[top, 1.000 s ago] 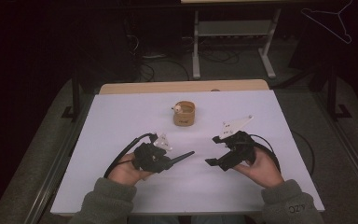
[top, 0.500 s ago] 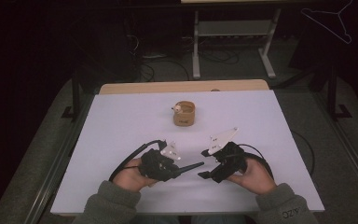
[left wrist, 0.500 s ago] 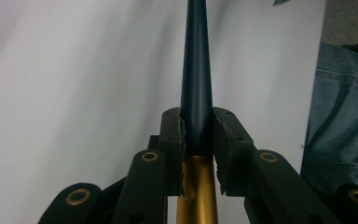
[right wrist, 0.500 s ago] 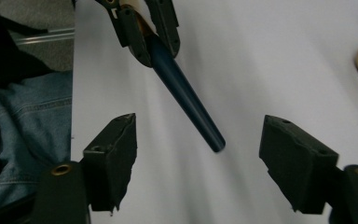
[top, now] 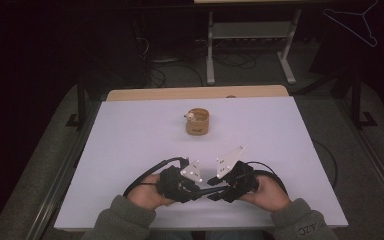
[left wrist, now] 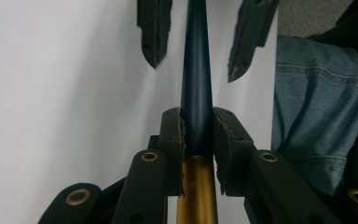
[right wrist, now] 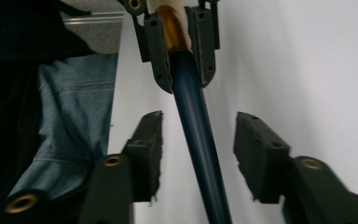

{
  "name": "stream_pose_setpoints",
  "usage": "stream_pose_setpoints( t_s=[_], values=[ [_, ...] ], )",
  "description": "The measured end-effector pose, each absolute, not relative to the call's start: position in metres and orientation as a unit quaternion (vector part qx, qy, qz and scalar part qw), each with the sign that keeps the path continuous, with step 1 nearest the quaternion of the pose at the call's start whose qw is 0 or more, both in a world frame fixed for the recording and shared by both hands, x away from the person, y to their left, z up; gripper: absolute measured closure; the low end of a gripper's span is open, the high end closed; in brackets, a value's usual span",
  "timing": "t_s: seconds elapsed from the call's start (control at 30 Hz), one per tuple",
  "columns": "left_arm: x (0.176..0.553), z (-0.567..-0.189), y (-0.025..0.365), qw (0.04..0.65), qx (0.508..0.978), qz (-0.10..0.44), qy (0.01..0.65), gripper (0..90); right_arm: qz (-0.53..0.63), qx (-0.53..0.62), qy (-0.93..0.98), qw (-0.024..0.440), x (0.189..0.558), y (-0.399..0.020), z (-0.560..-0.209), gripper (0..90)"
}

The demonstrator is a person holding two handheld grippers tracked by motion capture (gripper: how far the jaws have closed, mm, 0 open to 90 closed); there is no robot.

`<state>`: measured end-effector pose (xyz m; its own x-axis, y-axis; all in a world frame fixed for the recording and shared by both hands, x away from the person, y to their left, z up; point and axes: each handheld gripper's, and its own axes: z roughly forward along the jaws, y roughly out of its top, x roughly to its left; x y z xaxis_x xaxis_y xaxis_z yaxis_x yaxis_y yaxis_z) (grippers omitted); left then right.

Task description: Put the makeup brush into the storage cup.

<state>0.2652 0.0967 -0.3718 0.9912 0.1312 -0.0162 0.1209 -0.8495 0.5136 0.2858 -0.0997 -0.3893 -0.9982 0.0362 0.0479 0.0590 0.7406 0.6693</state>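
The person is holding both grippers low over the near part of the white table (top: 130,135), tips turned toward each other, so the two tools are meeting just in front of the grey sleeves. The left gripper (top: 207,190) is pinching a pen (left wrist: 196,93) with a dark blue barrel and a gold end: in the left gripper view its pads are pressing on the barrel from both sides right where blue is giving way to gold, and the blue part is running straight on past the tips. The right gripper (top: 215,192) is facing it with its jaws standing apart on either side of that same barrel; they have just been closing, yet in the right gripper view a clear gap is showing between each pad and the pen (right wrist: 198,140), so nothing is being squeezed there yet. In the same view the left gripper (right wrist: 179,70) is showing at the top, clamped on the pen where the gold begins. The pen is thus lying level between the two tools above the table, near the person's edge. Farther back, about midway across the table and well apart from the hands, a small tan cup (top: 197,122) is standing upright with something pale inside at its rim
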Motion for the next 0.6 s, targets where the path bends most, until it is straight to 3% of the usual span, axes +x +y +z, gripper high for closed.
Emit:
stream_pose_setpoints(
  t_s=[0.37, 0.6],
  values=[
    [0.2602, -0.3725, 0.0914, 0.264, 0.963, 0.003, 0.043, 74.5, -0.351, 0.003, -0.935, 0.044, 0.2826, -0.0951, -0.3944, 72.3],
    [0.2597, -0.3739, 0.0906, 0.265, 0.964, -0.002, 0.037, 74.4, -0.350, 0.004, -0.935, 0.052, 0.2820, -0.0946, -0.3965, 74.8]
  ],
)
